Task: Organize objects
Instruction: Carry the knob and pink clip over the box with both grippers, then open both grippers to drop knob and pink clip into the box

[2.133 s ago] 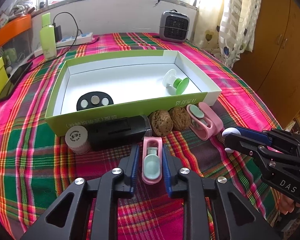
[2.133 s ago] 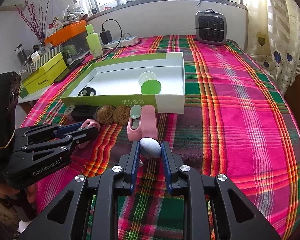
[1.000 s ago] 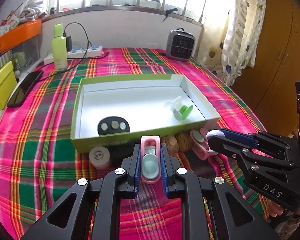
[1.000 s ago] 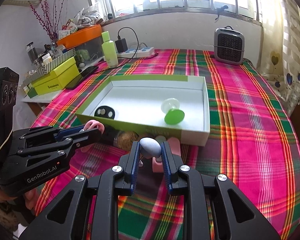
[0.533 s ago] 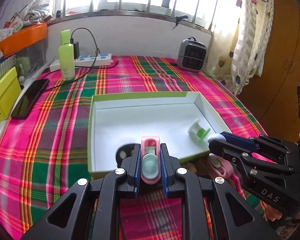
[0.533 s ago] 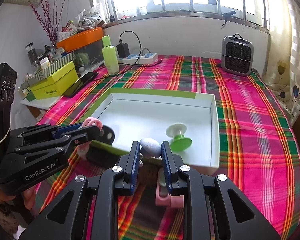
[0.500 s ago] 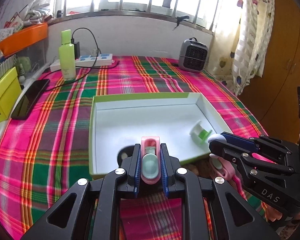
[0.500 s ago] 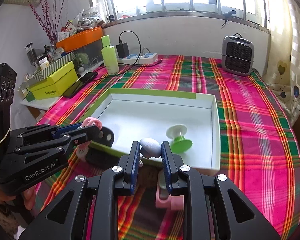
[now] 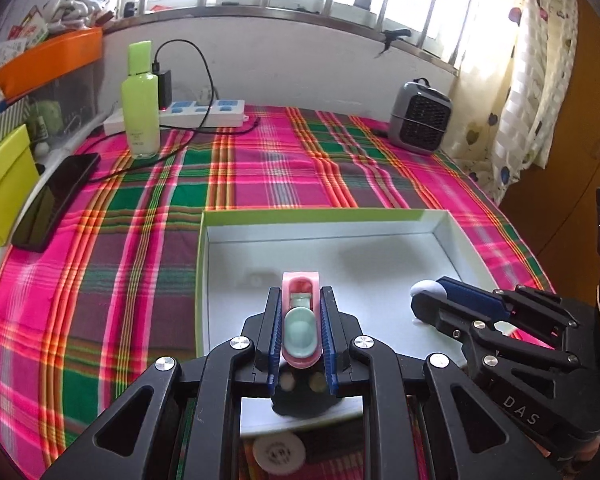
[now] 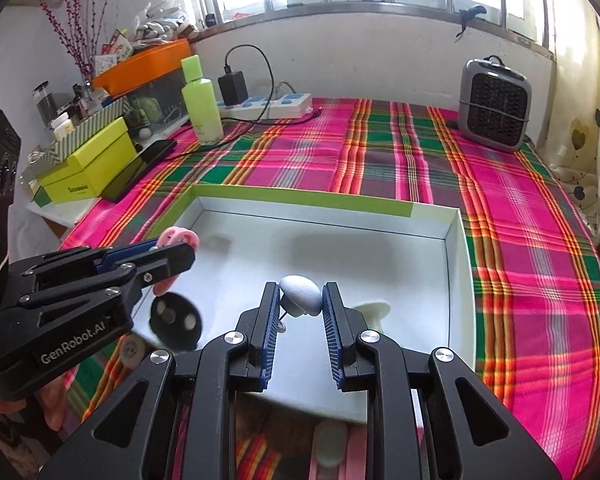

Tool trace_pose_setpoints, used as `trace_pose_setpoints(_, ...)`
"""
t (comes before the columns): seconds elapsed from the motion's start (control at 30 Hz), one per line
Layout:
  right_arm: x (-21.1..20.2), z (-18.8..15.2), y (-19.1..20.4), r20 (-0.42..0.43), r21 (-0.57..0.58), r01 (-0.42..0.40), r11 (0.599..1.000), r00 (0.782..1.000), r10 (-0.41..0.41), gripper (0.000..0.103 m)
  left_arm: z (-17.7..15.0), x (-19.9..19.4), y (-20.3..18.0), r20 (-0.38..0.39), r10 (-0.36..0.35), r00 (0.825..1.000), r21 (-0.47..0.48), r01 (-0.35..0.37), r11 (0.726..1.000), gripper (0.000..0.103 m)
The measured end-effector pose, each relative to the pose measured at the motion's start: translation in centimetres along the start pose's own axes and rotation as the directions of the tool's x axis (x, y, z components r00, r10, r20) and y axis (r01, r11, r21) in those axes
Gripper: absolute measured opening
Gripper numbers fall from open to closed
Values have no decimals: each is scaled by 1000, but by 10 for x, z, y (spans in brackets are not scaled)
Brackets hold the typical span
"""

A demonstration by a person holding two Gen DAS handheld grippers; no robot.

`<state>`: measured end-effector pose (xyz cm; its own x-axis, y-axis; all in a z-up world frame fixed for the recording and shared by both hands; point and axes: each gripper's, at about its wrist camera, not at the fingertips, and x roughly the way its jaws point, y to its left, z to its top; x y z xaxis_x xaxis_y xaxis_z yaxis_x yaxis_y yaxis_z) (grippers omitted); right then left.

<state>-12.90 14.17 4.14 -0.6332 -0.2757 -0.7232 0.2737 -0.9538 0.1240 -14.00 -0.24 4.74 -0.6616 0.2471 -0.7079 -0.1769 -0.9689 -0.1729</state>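
Left wrist view: the left gripper pinched a pink clip with a pale green pad, held above the white floor of the green-rimmed box on the plaid cloth. A black disc with three round inserts lay in the box below the fingers. The right gripper entered from the right, clamped on a white egg. Right wrist view: the right gripper squeezed the egg between its blue pads, over the box. The left gripper, at left, held the clip above the disc; a blurred green spool lay to the right of the pads
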Motion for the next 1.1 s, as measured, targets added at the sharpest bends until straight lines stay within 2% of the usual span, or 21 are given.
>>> trace_pose_setpoints(0.57, 28, 11, -1, -35, -27, 30, 999, 999, -31, 23, 9, 36, 13, -63, 21, 998, -8, -22, 1000, 16)
trace_pose_setpoints(1.1, 37, 11, -3, -47, -32, 42, 999, 998, -44, 23, 10, 39, 10, -61, 48, 997, 13, -47, 999, 16)
